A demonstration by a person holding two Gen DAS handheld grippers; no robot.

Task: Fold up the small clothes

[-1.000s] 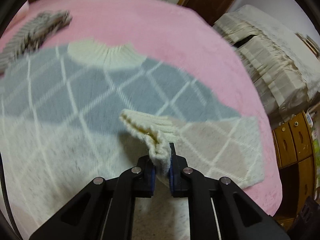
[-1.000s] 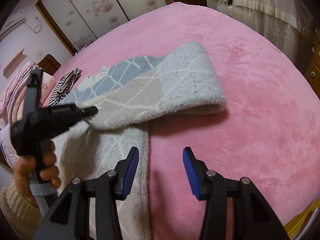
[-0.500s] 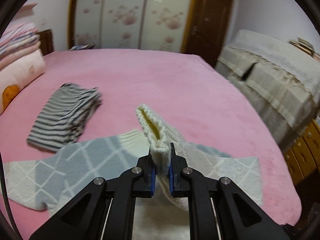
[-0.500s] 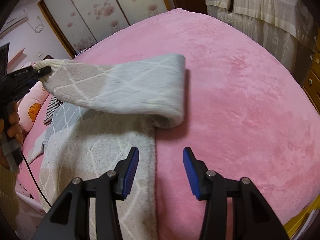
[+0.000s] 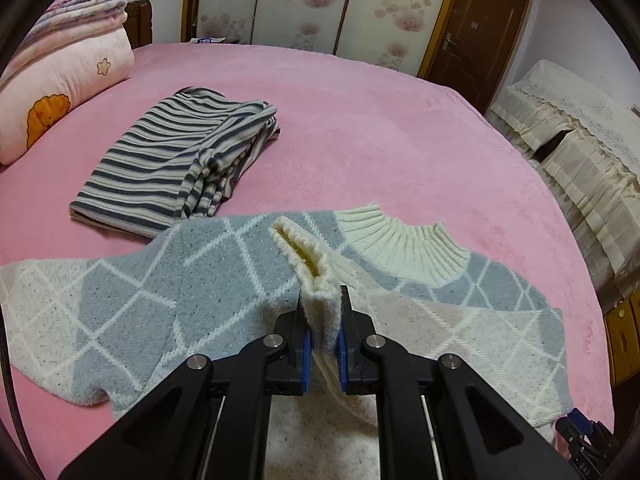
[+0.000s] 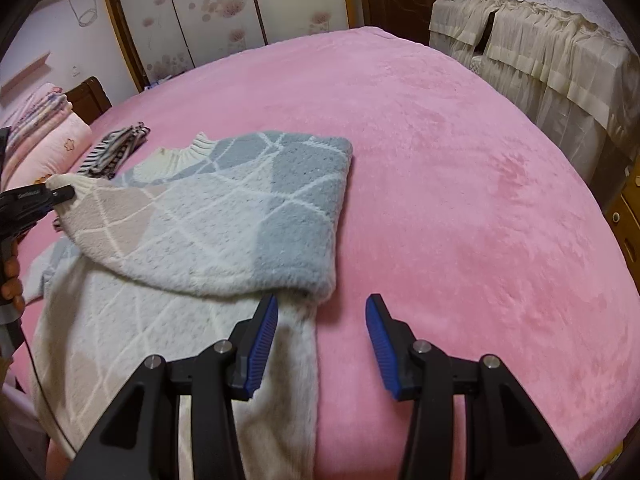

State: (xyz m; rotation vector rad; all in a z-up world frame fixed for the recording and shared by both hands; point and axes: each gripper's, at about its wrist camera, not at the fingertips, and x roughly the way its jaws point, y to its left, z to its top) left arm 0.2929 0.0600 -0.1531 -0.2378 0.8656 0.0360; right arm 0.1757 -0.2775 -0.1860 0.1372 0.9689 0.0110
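Note:
A grey, beige and white diamond-pattern sweater (image 5: 168,292) lies on the pink bed, its cream ribbed collar (image 5: 404,240) toward the far side. My left gripper (image 5: 321,332) is shut on the cream sleeve cuff (image 5: 304,256) and holds the sleeve folded across the sweater's body. In the right wrist view the folded sleeve (image 6: 240,216) drapes over the body, with the left gripper (image 6: 60,194) at the far left. My right gripper (image 6: 322,320) is open and empty, just above the sweater's right edge by the fold.
A folded striped garment (image 5: 176,160) lies beyond the sweater on the pink bedspread (image 5: 380,140). Pink stacked pillows (image 5: 60,80) sit at the far left. A cream-draped piece of furniture (image 6: 540,52) and wooden drawers (image 5: 624,328) stand off the bed's right side.
My left gripper has carried the cuff up and over, then down toward the collar, laying the sleeve across the sweater's body. The right gripper has stayed open and nearly still.

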